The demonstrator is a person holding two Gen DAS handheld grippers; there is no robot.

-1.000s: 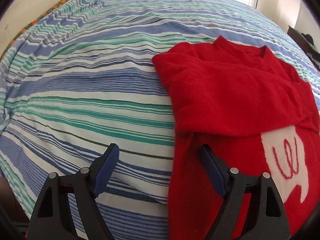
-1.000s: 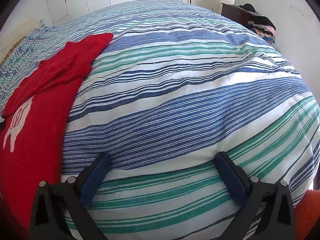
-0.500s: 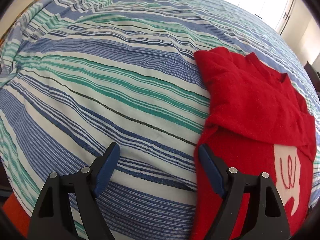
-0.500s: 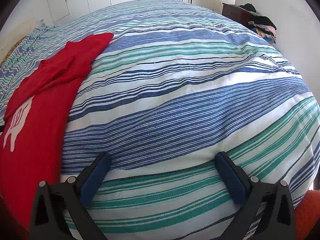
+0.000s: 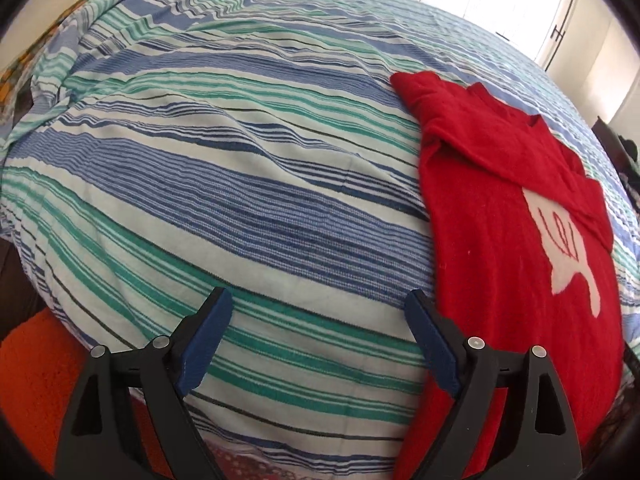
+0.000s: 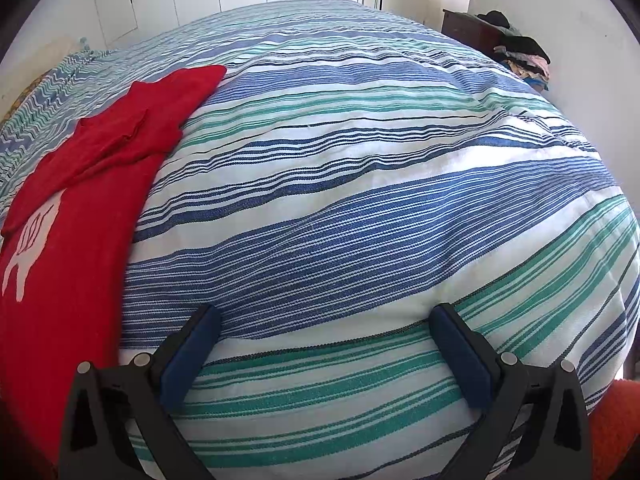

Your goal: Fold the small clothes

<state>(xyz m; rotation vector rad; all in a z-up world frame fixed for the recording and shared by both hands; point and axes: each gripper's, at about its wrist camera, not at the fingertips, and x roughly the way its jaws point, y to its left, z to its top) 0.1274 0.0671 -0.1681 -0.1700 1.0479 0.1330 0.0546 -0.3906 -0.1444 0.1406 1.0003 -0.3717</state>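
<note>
Left gripper (image 5: 318,340) low over the near edge of the bed (image 5: 240,168), jaws spread, empty, just left of the red sweater (image 5: 500,216). Right gripper (image 6: 324,346) likewise over striped bedspread (image 6: 360,200), jaws spread wide, sweater (image 6: 80,208) lying flat, sleeves folded in, well left.

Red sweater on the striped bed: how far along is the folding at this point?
Partly done. The red sweater lies flat on the striped bedspread with both sleeves already folded across its upper body, above the white motif. Nothing is in hand: the left tool and the right tool are both open and hold nothing. The body fold, hem toward collar, still looks left to do.
</note>
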